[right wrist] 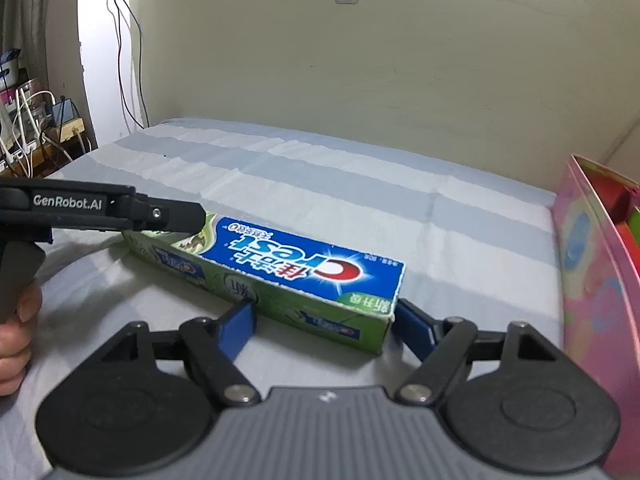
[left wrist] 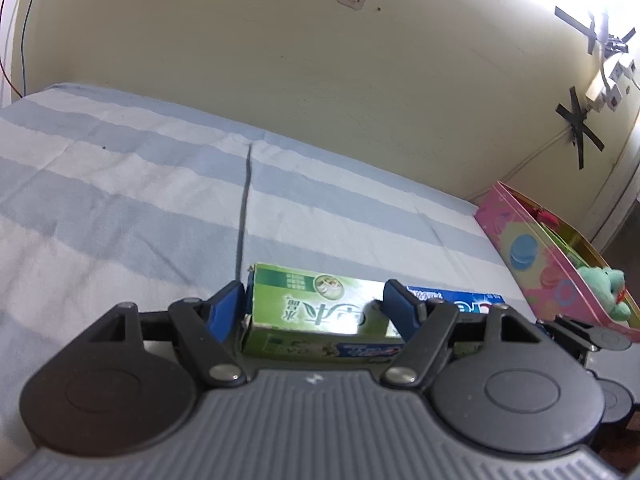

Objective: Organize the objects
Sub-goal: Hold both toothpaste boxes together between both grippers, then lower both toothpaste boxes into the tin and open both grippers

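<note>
A green and blue toothpaste box (left wrist: 316,312) lies flat on a blue-and-white striped bed sheet (left wrist: 120,184). In the left wrist view my left gripper (left wrist: 316,308) straddles the box's left end. One blue pad sits against the end face and the other against the near long side. In the right wrist view the toothpaste box (right wrist: 300,264) runs diagonally. My right gripper (right wrist: 326,320) holds its near right corner, one pad on the long green side and one at the end. The left gripper (right wrist: 192,220) reaches in over the box's far end.
An open pink patterned box (left wrist: 532,256) stands at the right edge of the bed with a green plush toy (left wrist: 604,288) inside; in the right wrist view the pink box (right wrist: 592,280) is close by. A hand (right wrist: 16,332) holds the left gripper's handle. Cables and clutter (right wrist: 36,132) sit far left.
</note>
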Motion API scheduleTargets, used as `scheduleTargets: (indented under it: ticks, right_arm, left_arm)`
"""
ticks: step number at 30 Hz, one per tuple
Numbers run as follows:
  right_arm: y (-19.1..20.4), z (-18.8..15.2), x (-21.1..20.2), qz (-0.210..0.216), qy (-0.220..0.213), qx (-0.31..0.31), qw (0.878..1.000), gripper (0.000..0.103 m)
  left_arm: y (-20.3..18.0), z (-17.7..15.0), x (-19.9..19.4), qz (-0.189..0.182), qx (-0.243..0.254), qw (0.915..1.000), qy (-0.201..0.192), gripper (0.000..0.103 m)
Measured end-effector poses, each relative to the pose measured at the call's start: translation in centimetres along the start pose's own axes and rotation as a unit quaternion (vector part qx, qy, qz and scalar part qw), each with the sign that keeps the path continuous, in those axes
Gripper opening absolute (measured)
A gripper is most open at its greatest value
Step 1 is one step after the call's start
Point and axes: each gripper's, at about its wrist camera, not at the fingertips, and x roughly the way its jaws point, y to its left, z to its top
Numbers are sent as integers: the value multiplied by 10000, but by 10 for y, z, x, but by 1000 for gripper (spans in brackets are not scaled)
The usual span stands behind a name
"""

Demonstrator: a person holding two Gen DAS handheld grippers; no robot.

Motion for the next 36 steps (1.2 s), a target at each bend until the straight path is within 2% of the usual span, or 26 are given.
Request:
scheduleTargets:
  ticks: [3,7,10,15,21,25,30,33,36]
  right_arm:
    - [-8,-14,-21,170,58,48,9998,77]
    - [-19,-38,-57,151,113,30,9998,77]
    - [-32,-59,-85,-51,116,69,9999,77]
    - [-69,-96,-131,-438,-45,624,9971,77]
    - [-110,-123,-175,-839,-353,1151,9892,77]
    - [-135,-111,-203,-1095,-840,1139,9839,77]
    - [-174,-75,-218,-1376,-1331,942,9770,77]
    - [-205,-55,-211,-1398,-1443,984,9747,78]
    - [-239,-35,-194,-1391,-1341,1022,9758,78]
  left_arm:
    - [-10,-15,-15,-51,34,10000,29,77]
    - [-33,-39,-35,-243,101,9996,76,77]
    - [-60,-55,-43,-437,339,9983,158,77]
    - [-112,-75,-44,-880,776,9922,432,77]
    - [-175,-80,-29,-1280,1209,9825,609,77]
    - [-213,-60,-32,-1468,1437,9781,347,77]
    - [-261,-18,-23,-1564,1610,9745,10,78]
    - [-288,1,-9,-1522,1733,9729,-159,78]
    - [-313,19,16,-1397,1813,9732,-218,78]
